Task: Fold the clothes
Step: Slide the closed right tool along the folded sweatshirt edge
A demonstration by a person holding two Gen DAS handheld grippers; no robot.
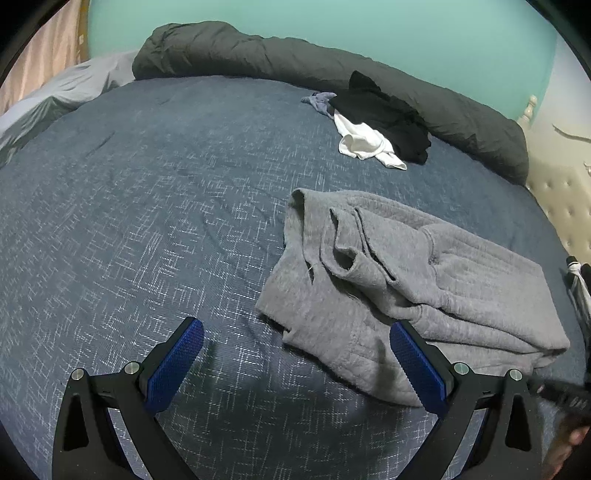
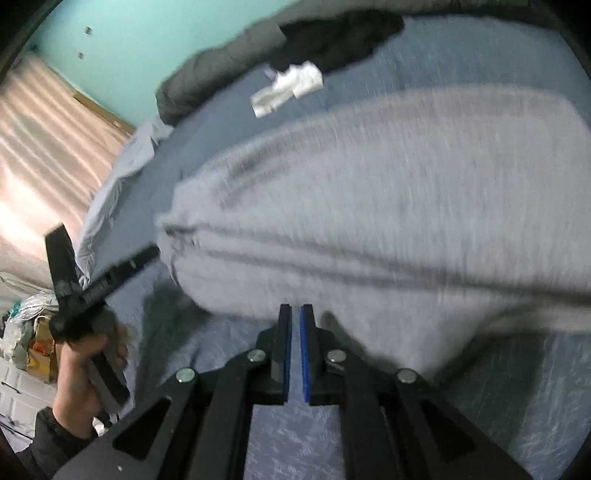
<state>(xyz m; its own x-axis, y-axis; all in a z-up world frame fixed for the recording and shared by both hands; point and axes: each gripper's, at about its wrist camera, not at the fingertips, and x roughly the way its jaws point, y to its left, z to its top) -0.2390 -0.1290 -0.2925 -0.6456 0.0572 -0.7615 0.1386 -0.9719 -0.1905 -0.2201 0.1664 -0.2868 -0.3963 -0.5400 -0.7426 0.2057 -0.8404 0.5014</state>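
Left gripper (image 1: 297, 354) gapes wide, empty, over sweatshirt (image 1: 406, 273) hem. Right gripper (image 2: 295, 314) pinched closed, apparently empty. Advice: grab both near corners, pull taut, fold evenly.

The right wrist view is smeared by motion: the grey garment (image 2: 388, 206) shows only as streaks, so its folds cannot be read. Beyond it, the white cloth (image 2: 288, 90) and the black clothes (image 2: 340, 35) are blurred past telling what they are. In the left wrist view, a black-and-white item (image 1: 580, 284) right of the grey garment is cut off by the picture's edge.
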